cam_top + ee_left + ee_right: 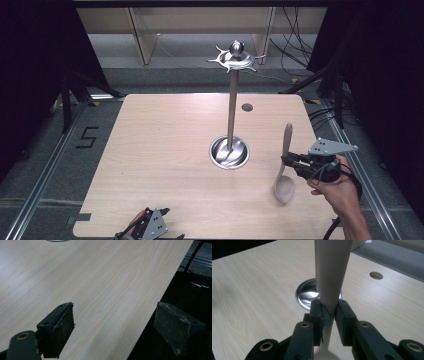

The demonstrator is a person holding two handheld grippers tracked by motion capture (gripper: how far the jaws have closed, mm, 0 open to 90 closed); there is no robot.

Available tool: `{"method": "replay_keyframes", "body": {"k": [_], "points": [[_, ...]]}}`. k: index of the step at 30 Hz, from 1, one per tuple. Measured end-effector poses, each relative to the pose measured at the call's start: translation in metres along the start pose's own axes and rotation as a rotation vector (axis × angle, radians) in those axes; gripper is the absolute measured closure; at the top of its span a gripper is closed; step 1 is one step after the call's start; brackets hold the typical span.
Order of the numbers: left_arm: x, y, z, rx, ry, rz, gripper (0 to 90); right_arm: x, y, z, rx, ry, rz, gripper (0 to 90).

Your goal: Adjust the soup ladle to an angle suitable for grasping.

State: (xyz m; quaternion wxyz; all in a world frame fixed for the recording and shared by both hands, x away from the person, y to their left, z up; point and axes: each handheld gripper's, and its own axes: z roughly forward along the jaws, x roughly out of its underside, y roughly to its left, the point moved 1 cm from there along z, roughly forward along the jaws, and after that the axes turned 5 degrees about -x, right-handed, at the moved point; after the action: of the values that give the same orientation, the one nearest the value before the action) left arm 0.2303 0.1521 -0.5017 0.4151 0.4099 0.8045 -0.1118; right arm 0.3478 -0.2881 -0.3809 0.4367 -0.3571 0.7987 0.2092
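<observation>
Spoon (285, 165) is clamped mid-handle by right gripper (289, 161), right of the stand (231, 107), handle up, likely for hanging. Left gripper (113, 327) fingers apart, idle at desk (165, 150) edge.

A pale wooden table (165, 150) stands in the middle of a grey carpeted floor (50, 150), with a small round hole (247, 107) near its far edge. Black curtains (35, 65) hang down both sides and leave the edges of the room dark. Metal rails (42, 175) run along the floor on either side of the table, and a black figure 5 (86, 136) is marked beside the left one. Beyond the table stands light wooden furniture (145, 35), with black cables (295, 50) trailing over the floor to its right.
</observation>
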Motion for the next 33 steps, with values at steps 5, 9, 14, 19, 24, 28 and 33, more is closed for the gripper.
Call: {"method": "replay_keyframes", "body": {"k": [5,9,14,19,24,28,33], "points": [[0.001,0.003,-0.002,0.010,0.008,-0.014,15.3,-0.006,0.003,0.002,-0.021,-0.030,0.032,77.0],[0.001,0.003,-0.001,-0.001,0.002,-0.012,15.3,-0.014,0.006,0.007,-0.027,-0.065,0.018,77.0],[0.001,0.003,0.000,-0.007,0.004,-0.011,15.3,-0.029,0.012,0.012,-0.047,-0.099,-0.011,77.0],[0.001,0.002,0.000,-0.008,0.002,-0.010,15.3,-0.039,0.017,0.016,-0.063,-0.099,-0.027,77.0],[0.001,0.003,0.001,-0.012,0.002,-0.010,15.3,-0.045,0.019,0.022,-0.063,-0.123,-0.038,77.0],[0.001,0.002,0.001,0.004,-0.010,-0.031,15.3,-0.048,0.018,0.023,-0.064,-0.127,-0.049,77.0],[0.001,0.002,0.000,-0.005,-0.001,-0.017,15.3,-0.051,0.019,0.025,-0.079,-0.109,-0.035,77.0]]}}
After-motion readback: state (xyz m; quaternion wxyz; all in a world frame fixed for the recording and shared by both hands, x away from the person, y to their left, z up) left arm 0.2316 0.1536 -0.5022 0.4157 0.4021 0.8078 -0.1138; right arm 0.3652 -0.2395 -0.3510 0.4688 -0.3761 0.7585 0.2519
